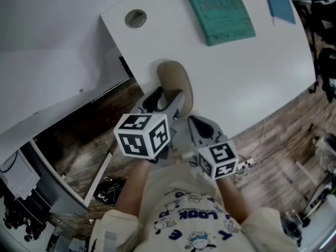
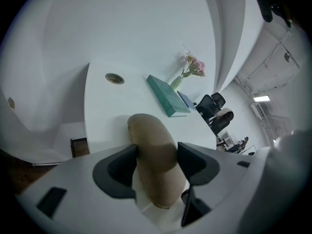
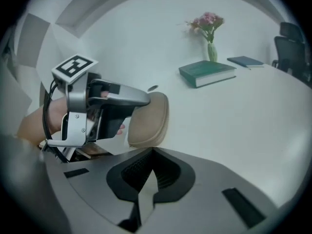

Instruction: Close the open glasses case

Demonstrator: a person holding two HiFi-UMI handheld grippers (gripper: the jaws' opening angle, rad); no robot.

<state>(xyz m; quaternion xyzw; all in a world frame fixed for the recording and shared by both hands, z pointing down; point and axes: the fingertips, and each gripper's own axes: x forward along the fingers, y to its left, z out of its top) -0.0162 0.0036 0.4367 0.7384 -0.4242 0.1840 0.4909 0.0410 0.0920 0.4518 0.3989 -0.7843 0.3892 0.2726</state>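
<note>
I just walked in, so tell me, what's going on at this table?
A person is working at a white table with a two-jaw gripper in each hand. The left gripper has its jaws wide apart, one on each side of a tan glasses case lying near the table's edge. The right gripper is shut and empty, just beside it. The case looks closed.

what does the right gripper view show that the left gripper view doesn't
Only the right gripper view: the left gripper from the side with its marker cube, and the right gripper, jaws shut with nothing between them. Only the left gripper view: the left jaws standing wide on either side of the case, and a ceiling light far off. Both: the tan case, the green book, the flowers and the white table.
</note>
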